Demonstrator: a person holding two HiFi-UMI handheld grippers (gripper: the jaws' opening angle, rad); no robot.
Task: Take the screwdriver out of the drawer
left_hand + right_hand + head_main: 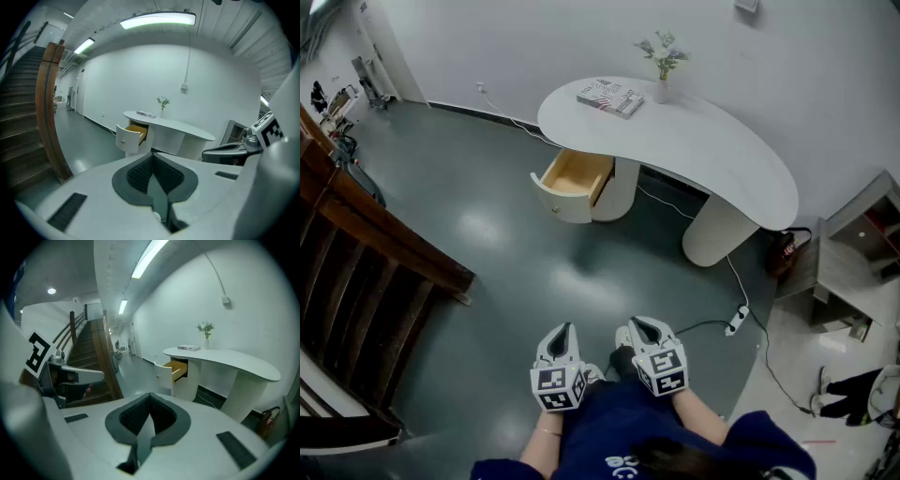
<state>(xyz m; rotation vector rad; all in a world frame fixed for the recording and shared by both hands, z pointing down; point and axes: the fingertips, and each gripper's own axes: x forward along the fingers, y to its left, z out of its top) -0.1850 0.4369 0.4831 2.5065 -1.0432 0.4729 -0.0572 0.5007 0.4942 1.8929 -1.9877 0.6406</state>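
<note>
The white curved desk (pixel 703 141) stands across the room with its drawer (pixel 575 175) pulled open; the wooden inside shows, but no screwdriver can be made out. The same drawer (pixel 132 135) appears far ahead in the left gripper view, and in the right gripper view the drawer (pixel 174 371) is also distant. My left gripper (pixel 564 330) and right gripper (pixel 641 324) are held side by side close to my body, well short of the desk. Both point toward it. The left gripper (pixel 152 155) has its pads together with nothing between them. So does the right gripper (pixel 150 395).
A book (pixel 610 97) and a vase of flowers (pixel 662 67) sit on the desk. A wooden stair railing (pixel 384 239) runs along the left. A power strip and cable (pixel 737 320) lie on the floor at right, near a red object (pixel 783 251) and a grey cabinet (pixel 848 267).
</note>
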